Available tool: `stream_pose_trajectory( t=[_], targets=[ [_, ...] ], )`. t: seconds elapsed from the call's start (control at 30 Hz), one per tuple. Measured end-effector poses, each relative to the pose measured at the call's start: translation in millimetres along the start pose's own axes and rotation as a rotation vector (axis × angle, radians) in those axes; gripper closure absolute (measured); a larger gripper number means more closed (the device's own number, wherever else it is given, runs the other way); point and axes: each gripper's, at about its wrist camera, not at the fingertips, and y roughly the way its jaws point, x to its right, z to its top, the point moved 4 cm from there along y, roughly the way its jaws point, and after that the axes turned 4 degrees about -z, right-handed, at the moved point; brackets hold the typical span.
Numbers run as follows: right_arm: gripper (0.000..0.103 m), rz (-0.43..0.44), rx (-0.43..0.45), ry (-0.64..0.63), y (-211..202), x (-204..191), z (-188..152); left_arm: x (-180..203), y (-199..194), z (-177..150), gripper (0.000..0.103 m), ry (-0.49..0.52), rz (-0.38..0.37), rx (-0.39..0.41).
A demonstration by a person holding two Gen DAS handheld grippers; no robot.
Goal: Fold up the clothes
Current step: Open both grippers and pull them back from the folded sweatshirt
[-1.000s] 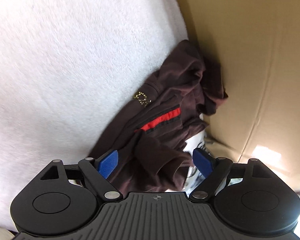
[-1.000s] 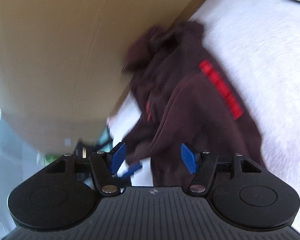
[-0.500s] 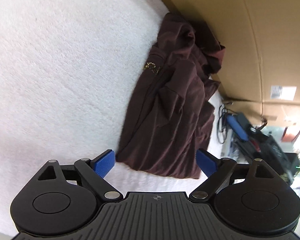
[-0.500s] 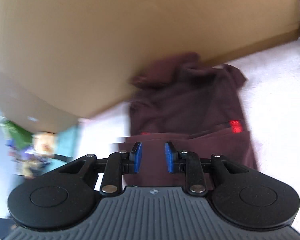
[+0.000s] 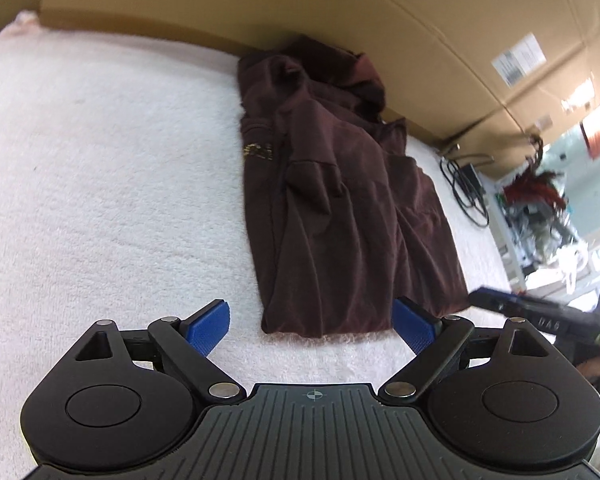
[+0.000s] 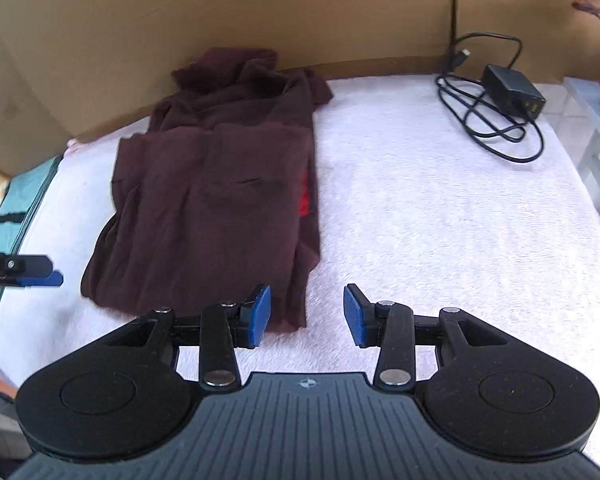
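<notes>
A dark maroon garment (image 5: 340,208) lies folded lengthwise on the white fleece cover (image 5: 100,160), its far end bunched against the cardboard wall. It also shows in the right wrist view (image 6: 216,192), with a bit of red stripe at its right edge. My left gripper (image 5: 312,324) is open and empty, just short of the garment's near hem. My right gripper (image 6: 306,316) is open and empty at the hem's right corner. The left gripper's fingers (image 6: 32,272) show at the left edge of the right wrist view.
A cardboard wall (image 6: 260,12) runs along the back of the surface. A black charger with coiled cable (image 6: 504,100) lies at the back right. Cluttered shelves (image 5: 540,208) stand beyond the right edge. A light blue cloth (image 6: 16,208) lies off the left side.
Both grippers have pulled back from the garment, which now lies flat and folded. The right gripper, nearly shut half a second ago, has opened.
</notes>
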Motion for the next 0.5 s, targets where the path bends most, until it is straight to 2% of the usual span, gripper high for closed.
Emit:
stream_pose_trajectory(
  t=[0.1,0.23,0.4,0.5],
  targets=[
    [0.061,0.054,0.025,-0.045,-7,-6,1,8,10,-5,0.007,0.012,0.001,0.005],
    [0.072,0.094,-0.018,-0.078,-1,-10,-1,17,21,-7,0.007,0.019,0.012,0.011],
    [0.073,0.118,-0.029,-0.088,1,-8,-3,21,28,-12,0.010,0.031,0.039,0.002],
    [0.073,0.124,-0.037,-0.080,2,-5,-5,9,29,-11,0.018,-0.048,0.042,0.016]
  ],
)
